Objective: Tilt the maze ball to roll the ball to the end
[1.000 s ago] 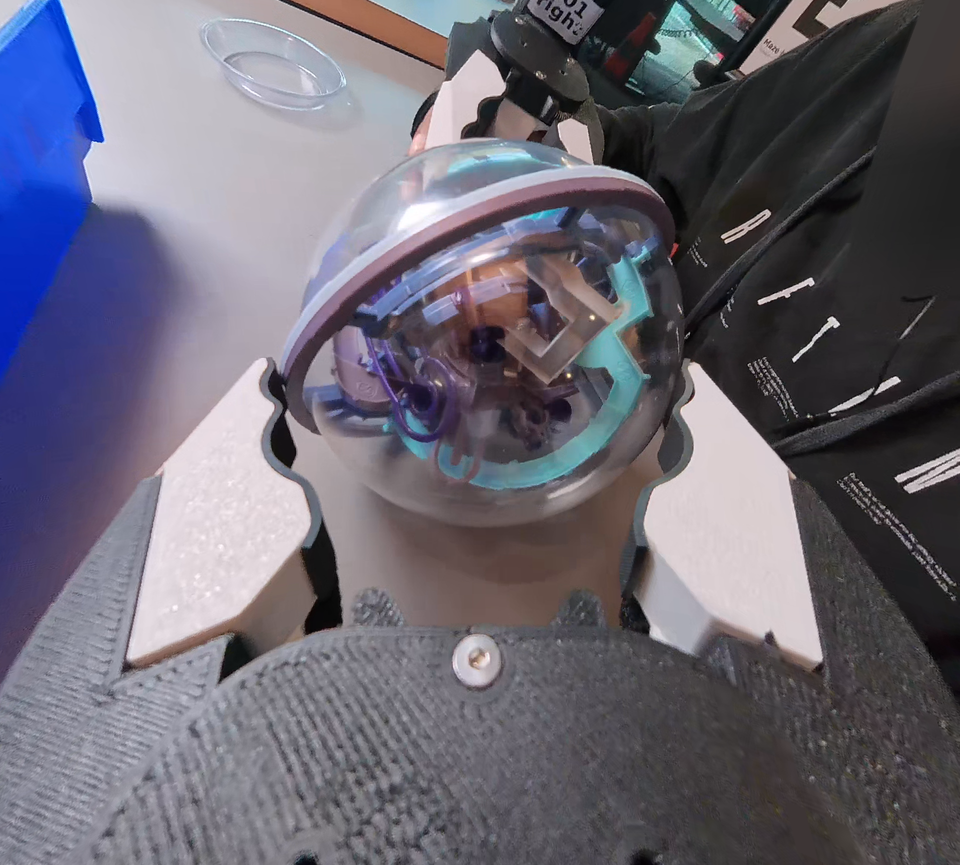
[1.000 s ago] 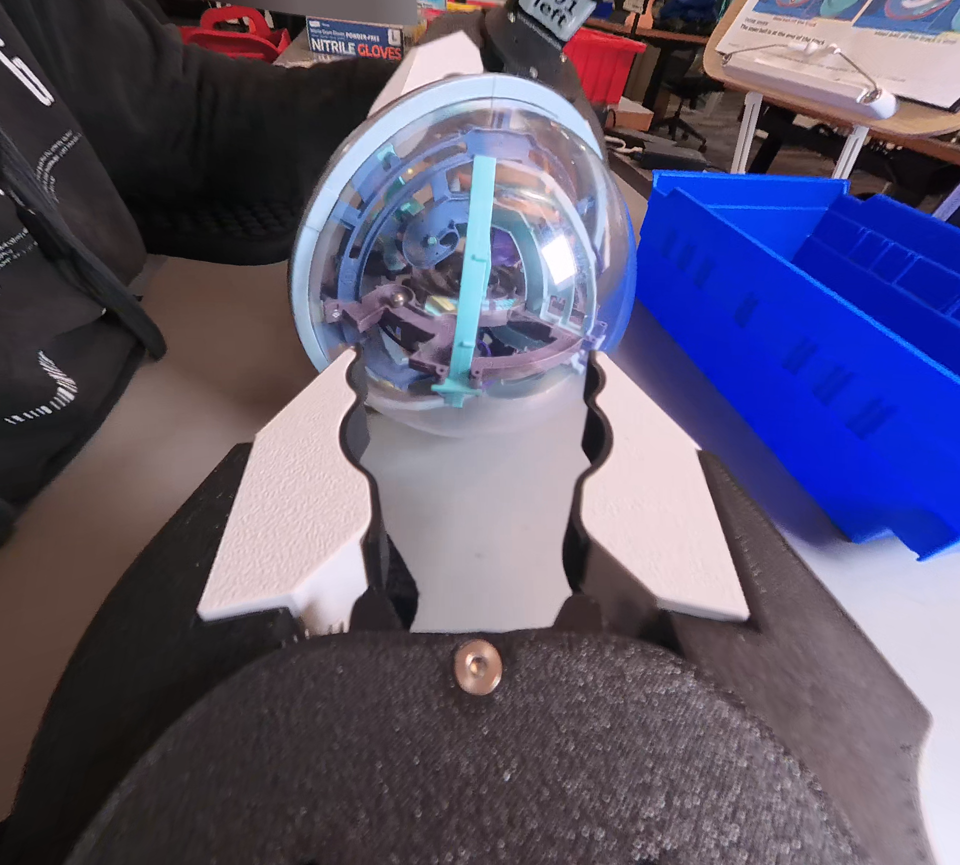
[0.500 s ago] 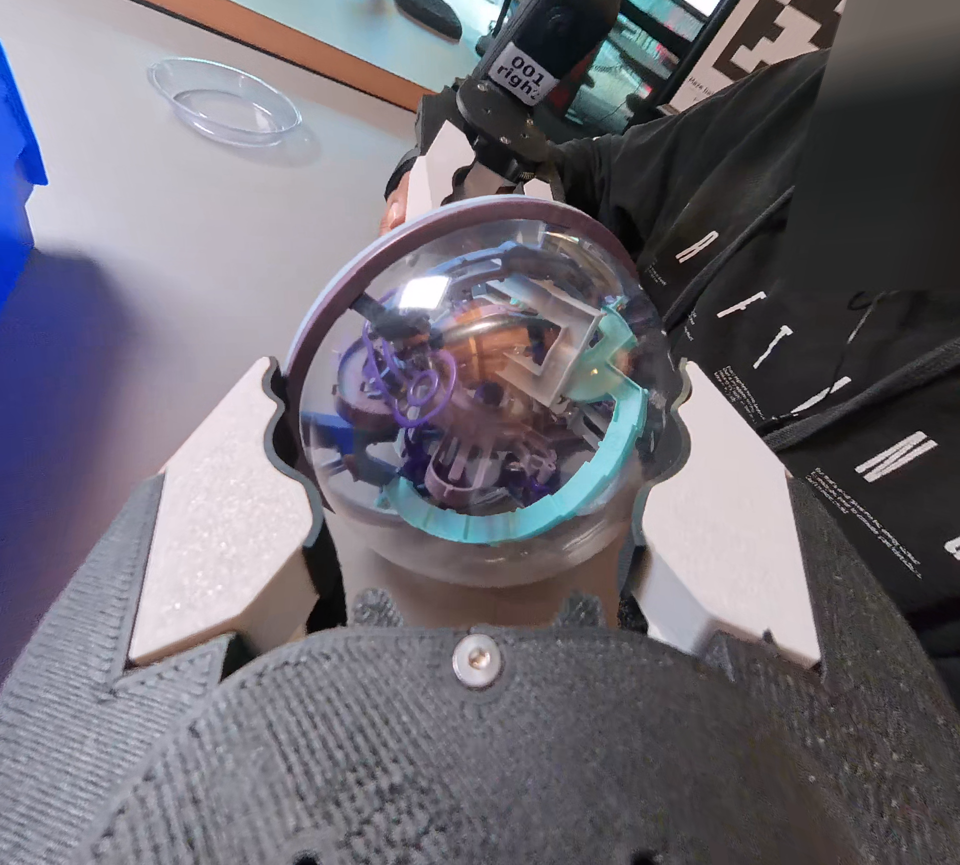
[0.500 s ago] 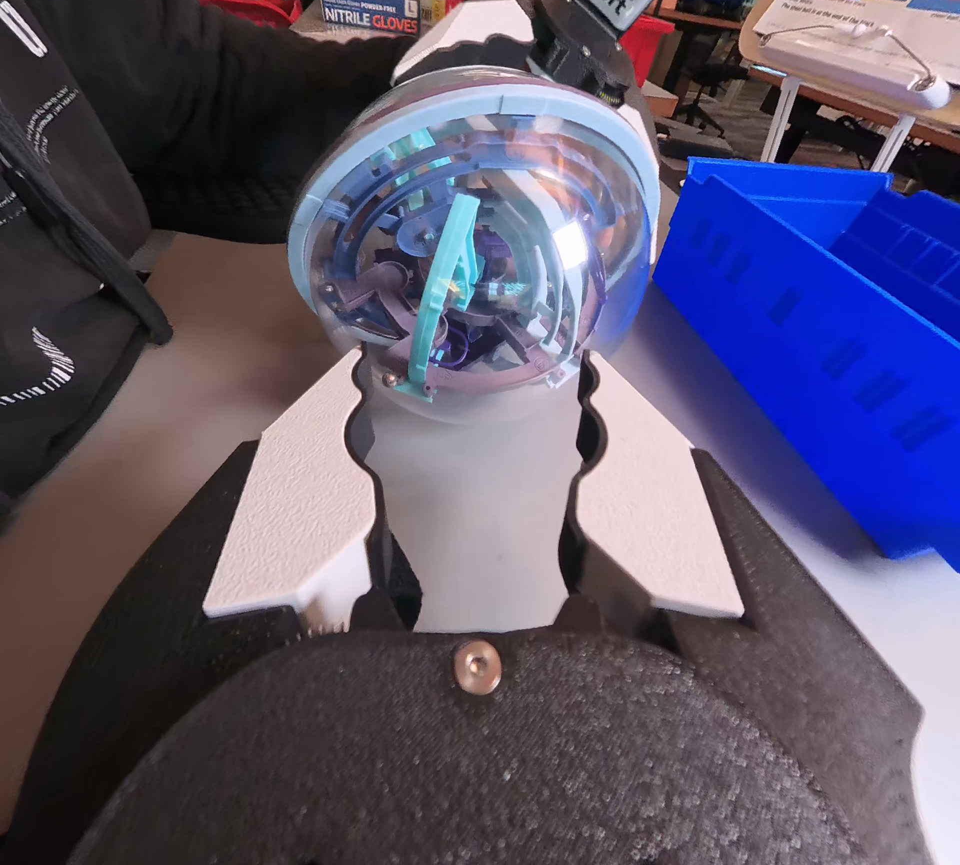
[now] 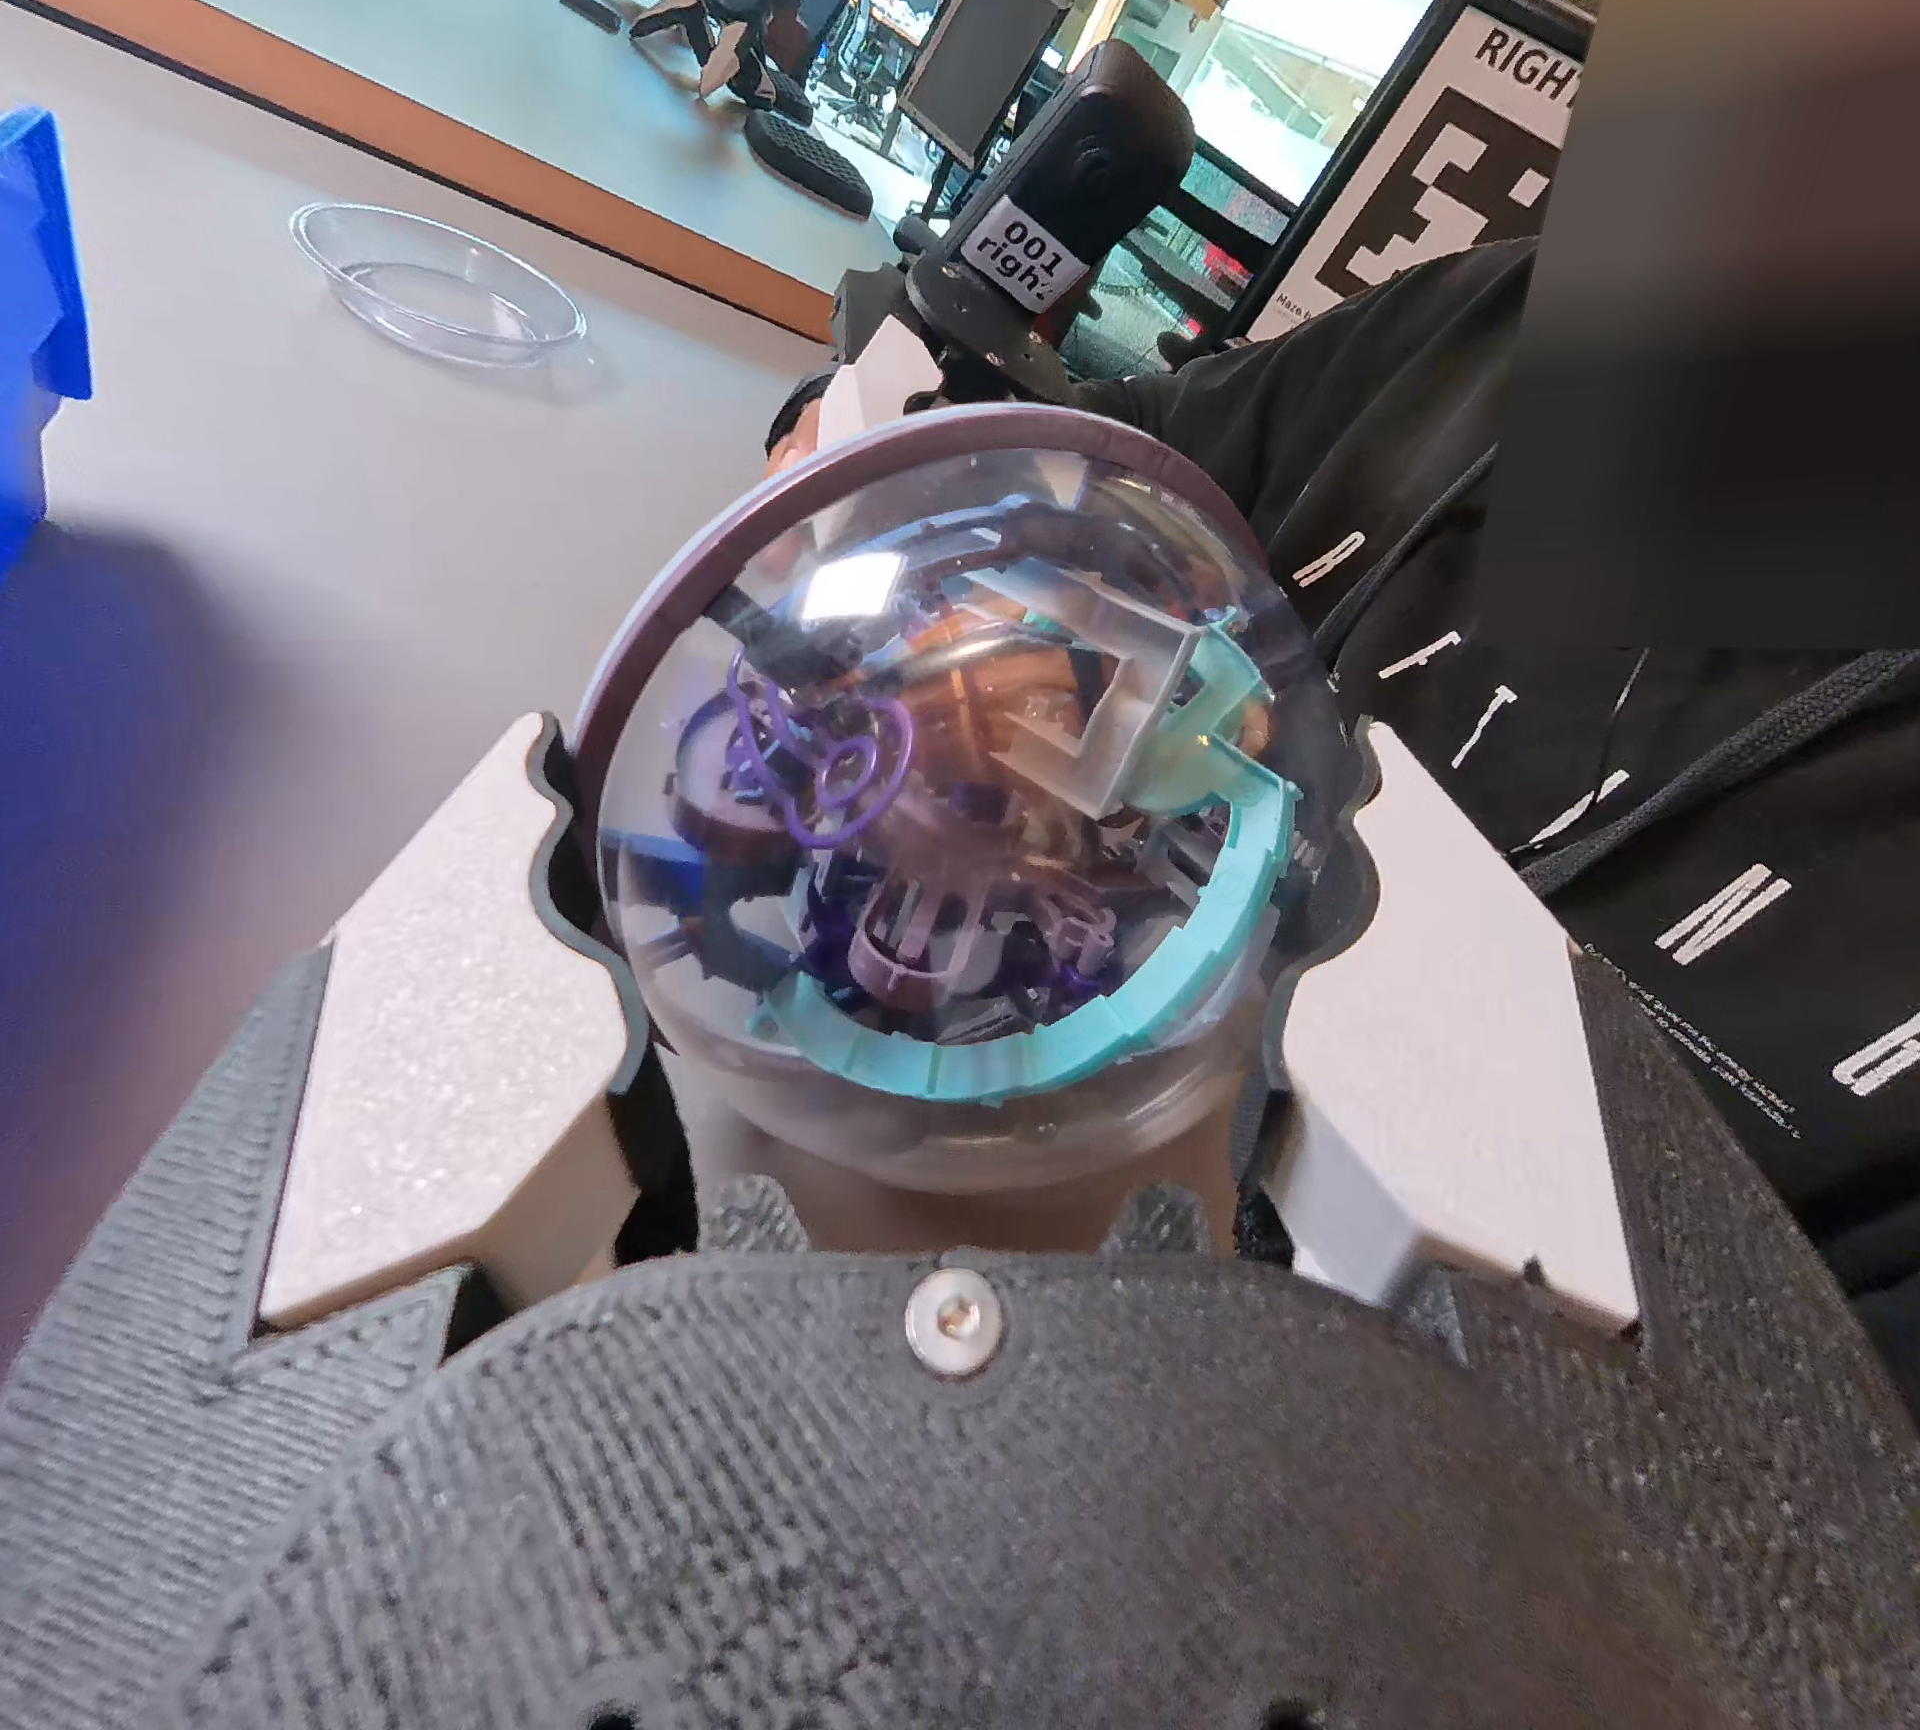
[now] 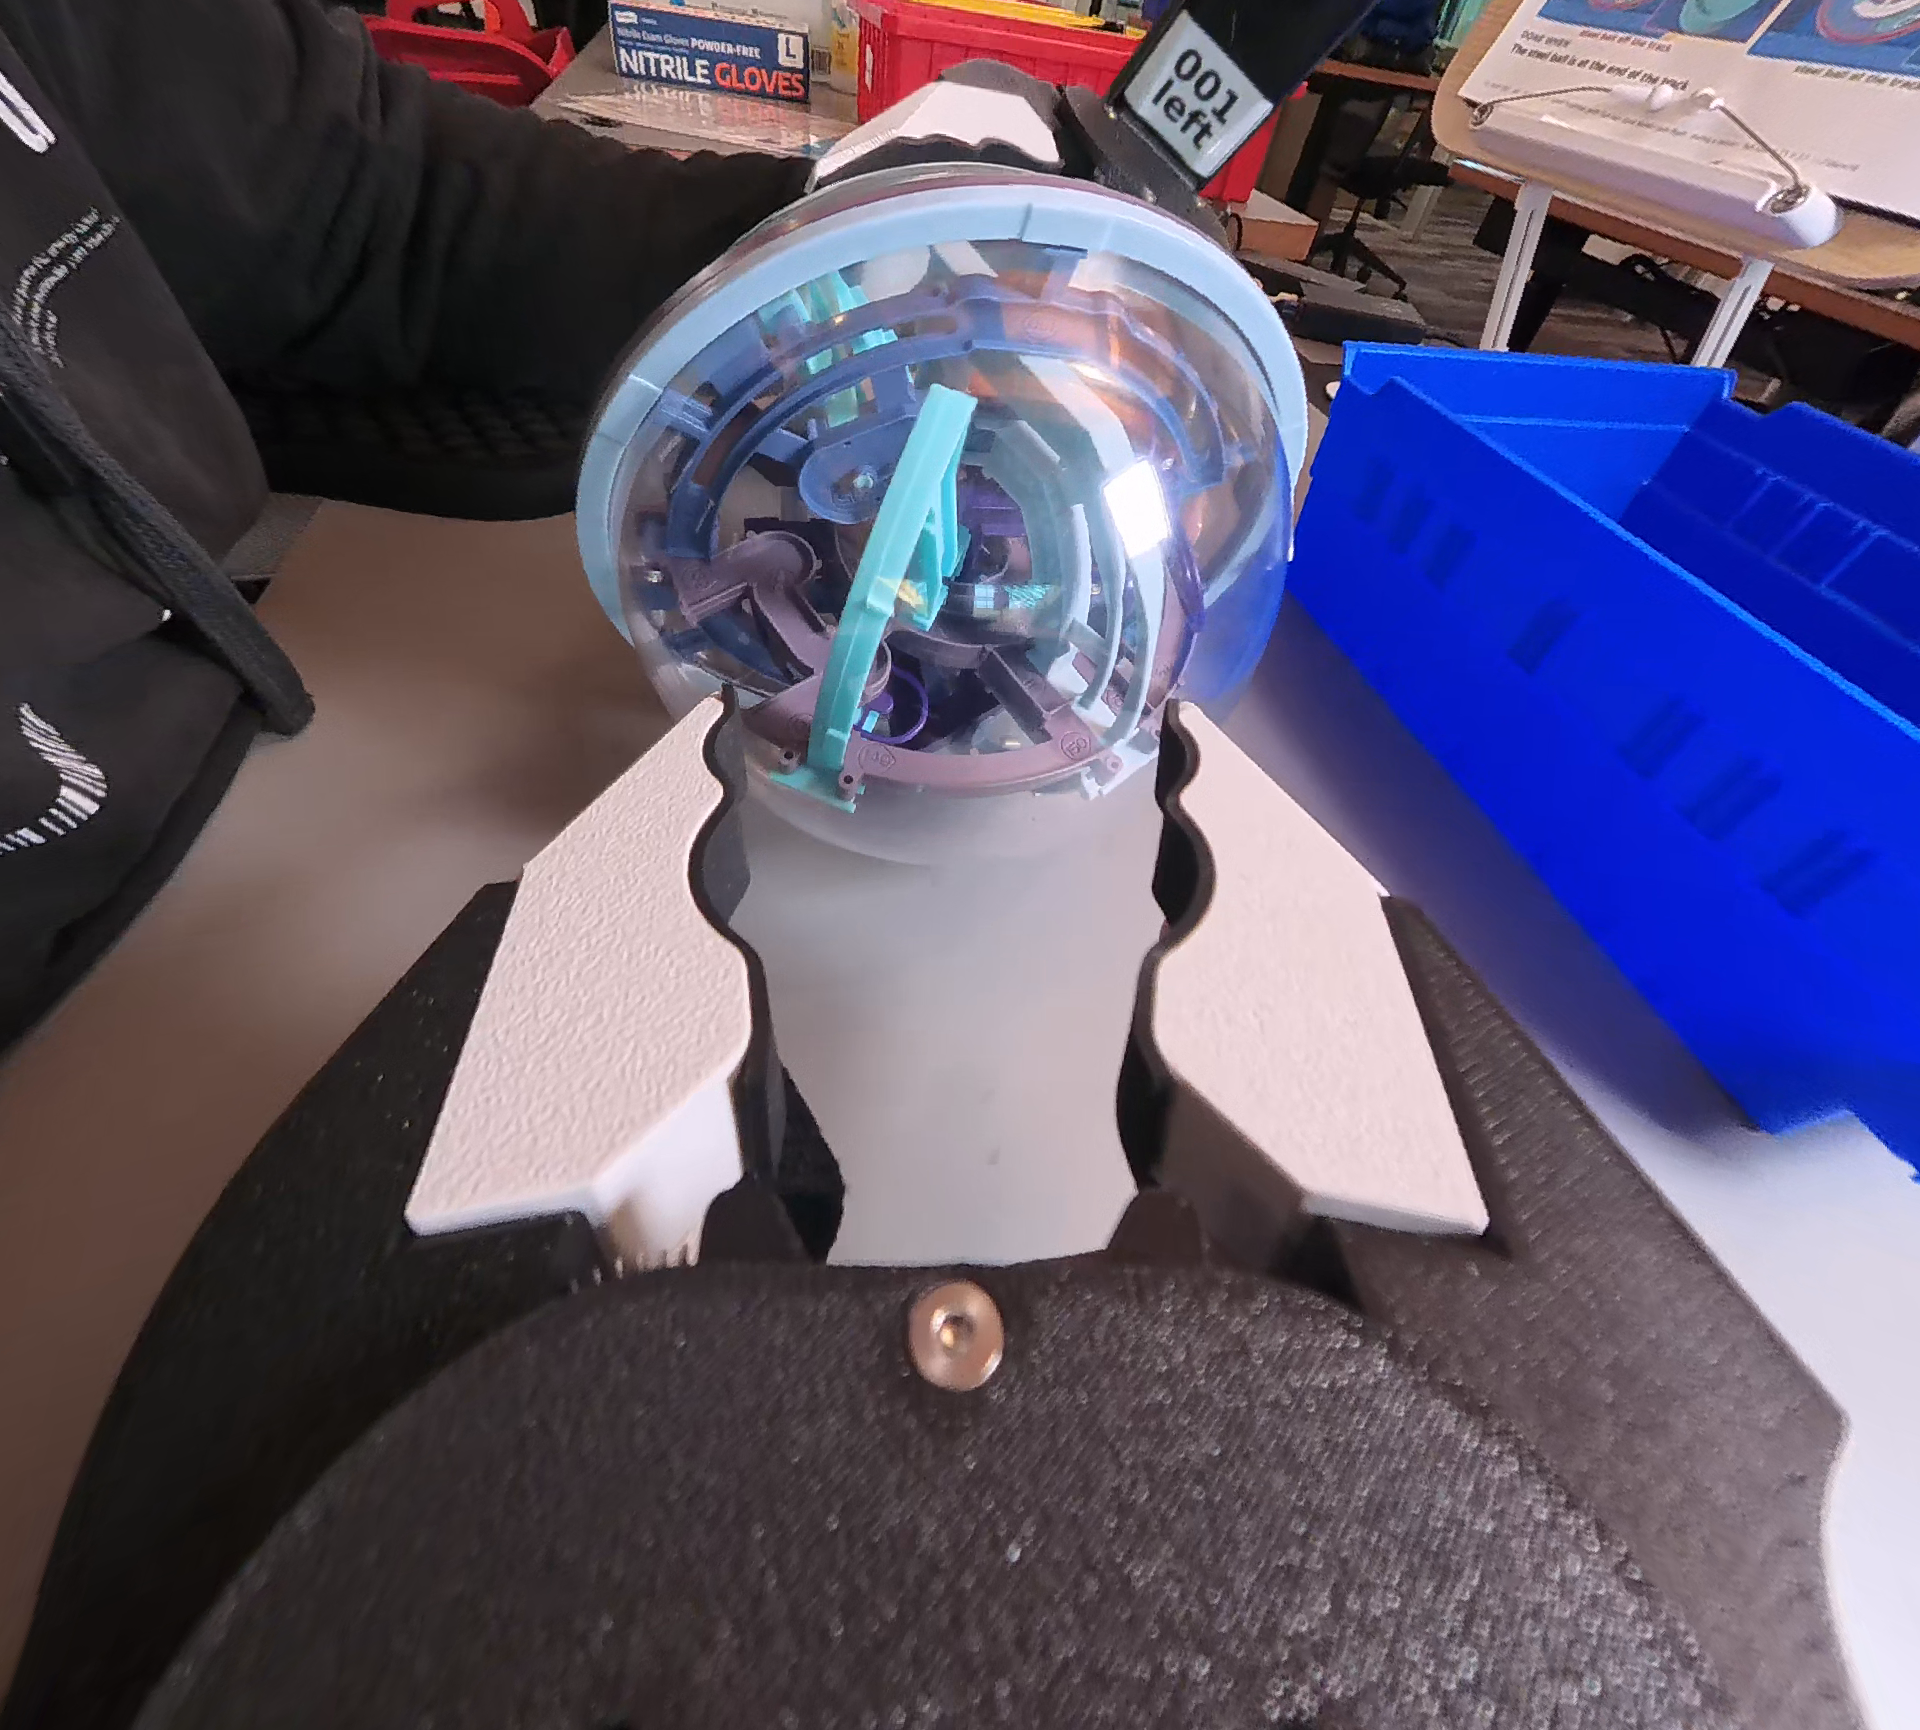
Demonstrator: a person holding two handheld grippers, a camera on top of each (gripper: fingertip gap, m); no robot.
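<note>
The clear maze ball (image 5: pixel 956 839) is kept up off the grey table (image 5: pixel 312 475), pinched from opposite sides by the left gripper (image 5: pixel 961 859) and the right gripper (image 6: pixel 940 745), both spread wide around it, tilted, right next to a blue bin (image 6: pixel 1621 704).
</note>
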